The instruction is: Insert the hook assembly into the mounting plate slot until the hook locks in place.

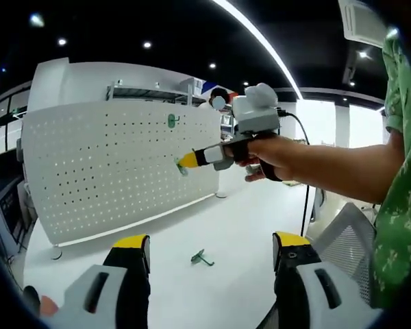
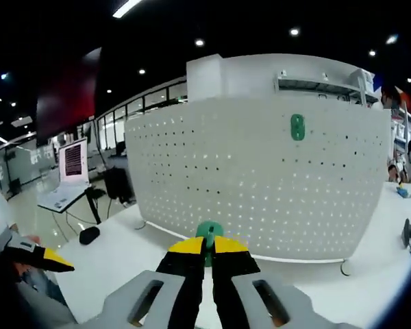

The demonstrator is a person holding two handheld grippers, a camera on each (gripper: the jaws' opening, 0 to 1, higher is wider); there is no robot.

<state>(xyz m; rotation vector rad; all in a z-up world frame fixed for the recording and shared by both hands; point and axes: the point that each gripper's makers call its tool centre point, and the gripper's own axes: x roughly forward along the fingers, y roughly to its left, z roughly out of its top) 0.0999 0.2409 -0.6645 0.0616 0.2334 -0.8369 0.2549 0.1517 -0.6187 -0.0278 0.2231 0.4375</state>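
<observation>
A white perforated mounting plate (image 1: 116, 164) (image 2: 260, 178) stands upright on the white table. One green hook (image 1: 172, 120) (image 2: 298, 127) sits fixed high on it. My right gripper (image 1: 187, 160) (image 2: 207, 248) is shut on a second green hook assembly (image 1: 181, 167) (image 2: 209, 232), held close to the plate's face; whether it touches the plate I cannot tell. A third green hook (image 1: 202, 258) lies loose on the table in front of my left gripper (image 1: 211, 243), whose jaws stand wide open with nothing between them. A yellow jaw tip of the left gripper (image 2: 51, 260) shows at the left edge.
A person's hand and forearm (image 1: 329, 164) carry the right gripper, with a green patterned sleeve (image 1: 401, 205) at the right. A laptop (image 2: 72, 161) and a black mouse (image 2: 89, 235) lie left of the plate. The table edge (image 1: 288, 288) runs near a grey chair (image 1: 346, 233).
</observation>
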